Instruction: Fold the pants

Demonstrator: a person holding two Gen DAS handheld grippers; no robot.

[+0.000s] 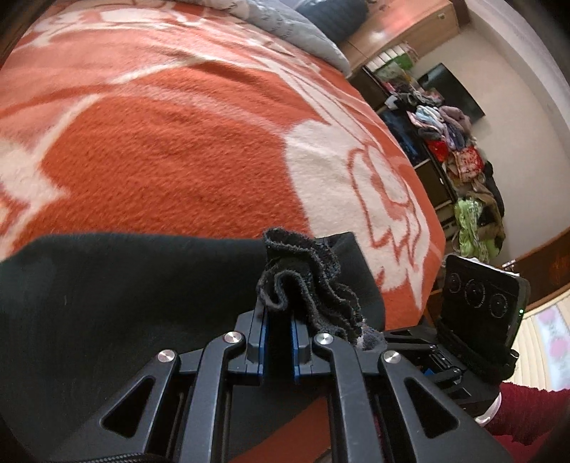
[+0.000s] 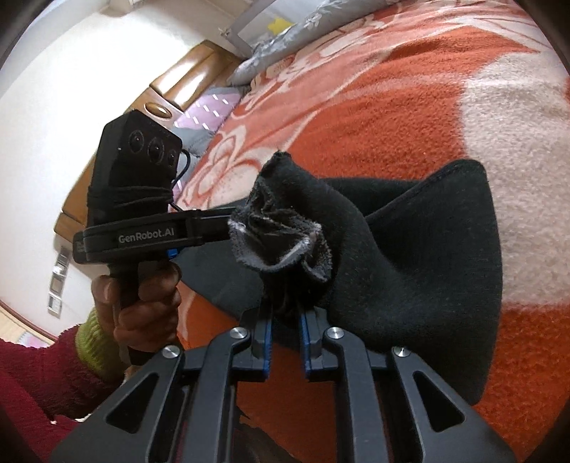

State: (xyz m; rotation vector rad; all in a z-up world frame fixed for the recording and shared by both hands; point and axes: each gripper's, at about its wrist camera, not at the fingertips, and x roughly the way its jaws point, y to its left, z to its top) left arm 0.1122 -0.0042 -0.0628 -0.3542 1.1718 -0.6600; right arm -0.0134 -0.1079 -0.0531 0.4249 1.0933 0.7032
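Note:
Black pants (image 1: pixel 124 285) lie over an orange and white blanket on the bed. My left gripper (image 1: pixel 279 310) is shut on a bunched, frayed edge of the pants (image 1: pixel 299 285), which ruffles up above the fingers. My right gripper (image 2: pixel 286 317) is shut on another bunched edge of the same pants (image 2: pixel 281 235), and the black cloth (image 2: pixel 427 267) hangs off to the right. In the right wrist view the left gripper's body (image 2: pixel 142 235) sits close on the left, held by a hand. In the left wrist view the right gripper's body (image 1: pixel 481 302) shows at the right.
The orange and white blanket (image 1: pixel 178 142) covers the bed. Grey pillows (image 1: pixel 295 32) lie at the head. Shelves with piled clothes (image 1: pixel 452 142) stand beyond the bed's right edge. A wooden headboard (image 2: pixel 192 71) and white wall are at the left in the right wrist view.

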